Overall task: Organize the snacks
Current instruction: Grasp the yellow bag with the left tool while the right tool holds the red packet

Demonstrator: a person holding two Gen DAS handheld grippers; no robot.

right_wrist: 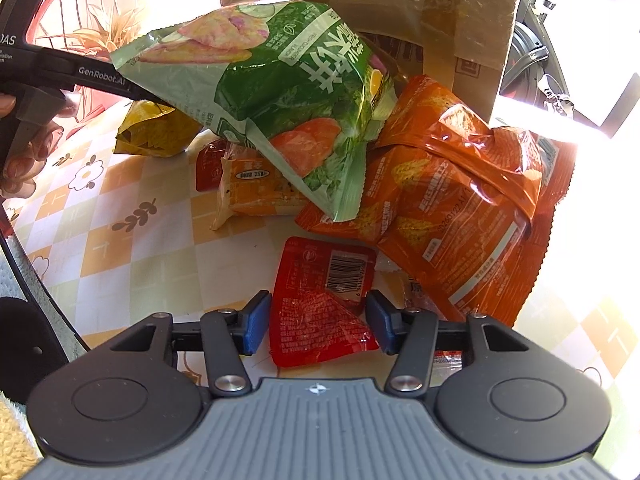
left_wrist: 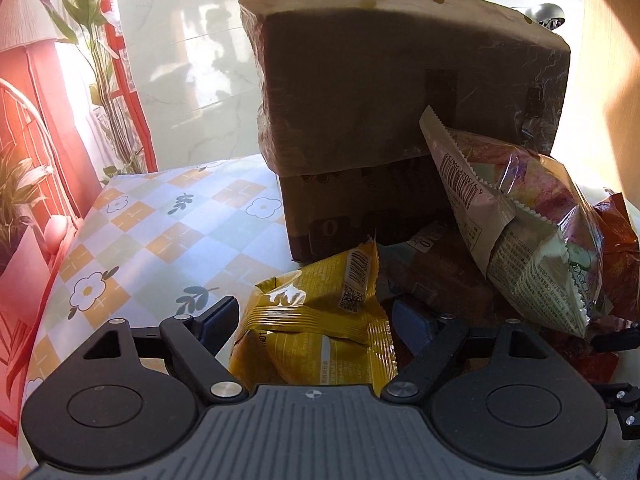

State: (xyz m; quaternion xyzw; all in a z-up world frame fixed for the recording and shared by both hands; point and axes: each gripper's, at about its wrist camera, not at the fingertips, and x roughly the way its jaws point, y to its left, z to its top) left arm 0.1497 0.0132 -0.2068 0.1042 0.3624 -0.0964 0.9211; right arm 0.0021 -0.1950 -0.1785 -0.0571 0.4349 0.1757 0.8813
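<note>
My left gripper [left_wrist: 316,322] stands open wide around two yellow snack packets [left_wrist: 316,312], one lying on the other, on the checkered tablecloth [left_wrist: 160,220]. Its pads do not press on them. In the right wrist view its black body [right_wrist: 100,80] reaches in under a leaning green chip bag [right_wrist: 288,92], toward the yellow packets [right_wrist: 156,132]. My right gripper [right_wrist: 318,322] has its blue pads against both edges of a flat red snack packet [right_wrist: 320,304] lying on the cloth. The same chip bag [left_wrist: 520,240] shows its back in the left wrist view.
Two stacked cardboard boxes [left_wrist: 400,92] stand behind the pile. Orange snack bags [right_wrist: 452,200] lie at right, and a small orange packet [right_wrist: 256,188] lies under the green bag. A red wire basket with a plant [right_wrist: 92,24] stands at the left. A hand [right_wrist: 24,152] holds the left gripper.
</note>
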